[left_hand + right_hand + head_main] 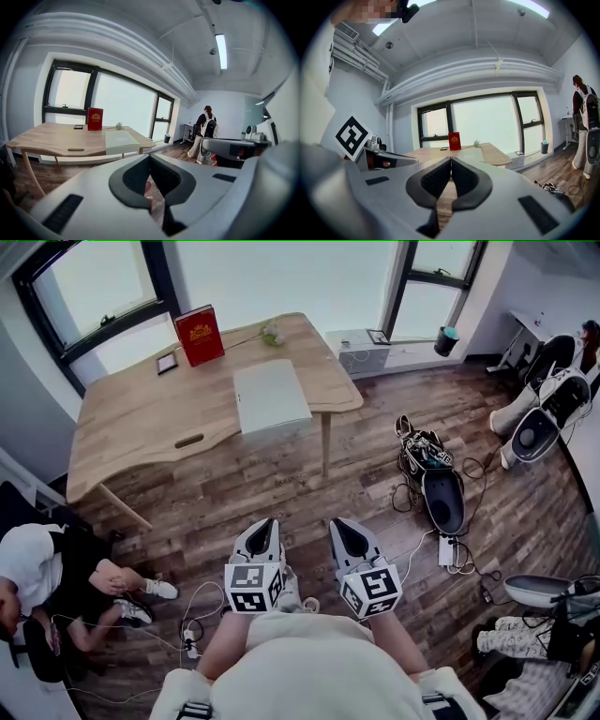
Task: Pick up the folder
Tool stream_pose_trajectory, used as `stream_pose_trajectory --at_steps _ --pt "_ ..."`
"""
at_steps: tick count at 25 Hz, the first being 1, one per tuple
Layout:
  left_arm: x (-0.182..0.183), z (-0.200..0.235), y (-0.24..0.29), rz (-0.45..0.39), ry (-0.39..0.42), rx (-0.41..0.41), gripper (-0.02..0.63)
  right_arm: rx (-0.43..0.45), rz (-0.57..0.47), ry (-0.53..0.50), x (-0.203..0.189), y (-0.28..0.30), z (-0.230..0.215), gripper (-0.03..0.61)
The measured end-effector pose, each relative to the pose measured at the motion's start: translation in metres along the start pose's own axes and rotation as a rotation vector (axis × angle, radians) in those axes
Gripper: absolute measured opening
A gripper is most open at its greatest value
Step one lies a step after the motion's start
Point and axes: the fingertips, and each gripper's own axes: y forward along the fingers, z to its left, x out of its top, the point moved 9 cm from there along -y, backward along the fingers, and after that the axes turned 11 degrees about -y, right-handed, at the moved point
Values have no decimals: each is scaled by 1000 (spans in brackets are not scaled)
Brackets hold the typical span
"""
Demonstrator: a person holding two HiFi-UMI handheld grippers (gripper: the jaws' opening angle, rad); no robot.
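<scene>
The folder (272,397) is a pale, flat rectangle lying on the wooden table (141,418), near its right front edge. It also shows in the left gripper view, where the folder (121,140) juts slightly over the table's edge. Both grippers are held close in front of the person's body, over the wood floor and well short of the table. My left gripper (265,527) (150,157) is shut, tips touching, with nothing between them. My right gripper (341,527) (451,160) is likewise shut and empty. Both point toward the table.
A red book (199,334) stands upright at the table's back, with a small dark frame (166,363) and a little plant (272,333) beside it. A seated person (42,577) is at the left. Bags and cables (431,470) lie on the floor at the right. Another person with a backpack (207,126) stands farther off.
</scene>
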Motion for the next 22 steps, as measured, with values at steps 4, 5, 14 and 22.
stream_pose_trajectory --at_steps 4,5,14,22 --pt "0 6 2 -1 -16 17 20 16 1 -3 0 8 0 21" --pt "1 9 4 -1 -20 20 20 19 -1 -5 0 11 0 21" --pt "20 33 34 3 -46 33 20 13 10 -12 9 51 -12 21" --pt "38 65 70 8 -60 45 20 8 9 0 13 100 -24 21"
